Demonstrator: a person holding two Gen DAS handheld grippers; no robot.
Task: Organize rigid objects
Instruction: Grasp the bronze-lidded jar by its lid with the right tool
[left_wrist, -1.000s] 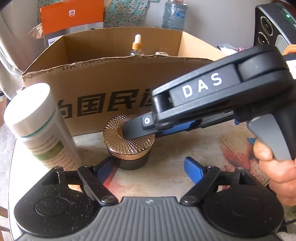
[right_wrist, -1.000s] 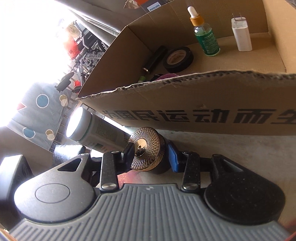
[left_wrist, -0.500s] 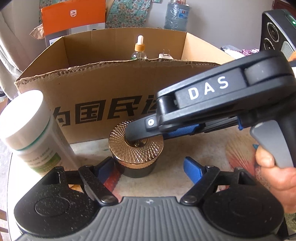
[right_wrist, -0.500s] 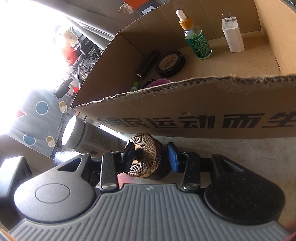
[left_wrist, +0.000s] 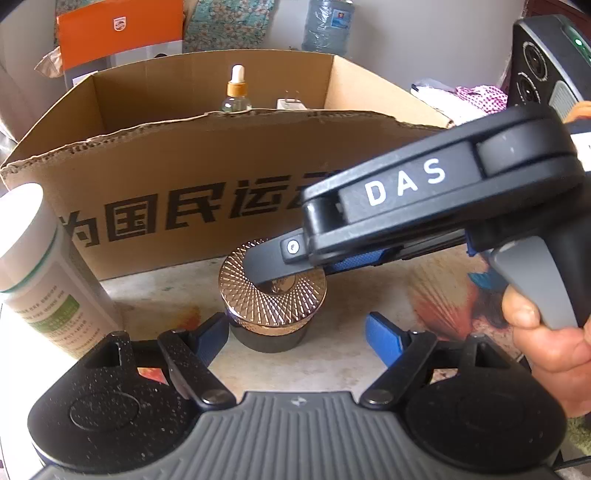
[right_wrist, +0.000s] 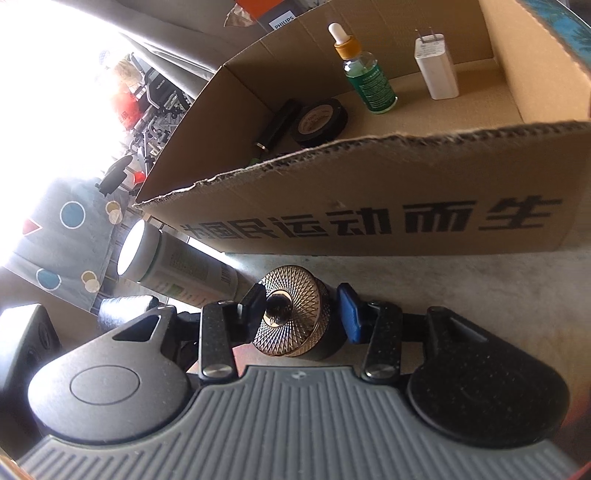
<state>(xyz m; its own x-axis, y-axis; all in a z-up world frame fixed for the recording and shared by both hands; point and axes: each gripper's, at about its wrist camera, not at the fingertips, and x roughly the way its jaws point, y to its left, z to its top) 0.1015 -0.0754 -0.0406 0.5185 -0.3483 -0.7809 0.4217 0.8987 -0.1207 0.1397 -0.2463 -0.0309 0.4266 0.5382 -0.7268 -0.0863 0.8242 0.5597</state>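
Note:
A dark jar with a ribbed gold lid (left_wrist: 273, 295) (right_wrist: 291, 314) stands on the table in front of the cardboard box (left_wrist: 184, 177) (right_wrist: 369, 192). My right gripper (right_wrist: 301, 306) straddles the jar and its jaws are opening. The blue right pad (right_wrist: 349, 314) stands a sliver off the lid, so I read it as open. In the left wrist view one of its fingers (left_wrist: 269, 264) crosses above the lid. My left gripper (left_wrist: 297, 332) is open just short of the jar, its left fingertip close to the jar's side.
A white bottle with a green label (left_wrist: 40, 280) (right_wrist: 166, 266) stands left of the jar. In the box are a dropper bottle (right_wrist: 369, 77), a white charger (right_wrist: 436, 66), a black tape roll (right_wrist: 321, 122) and a dark tube (right_wrist: 275, 127). A person's hand (left_wrist: 546, 332) holds the right gripper.
The right jaws have parted slightly from the jar, which now sits a little further right in the left wrist view. Neither hand has shifted much.

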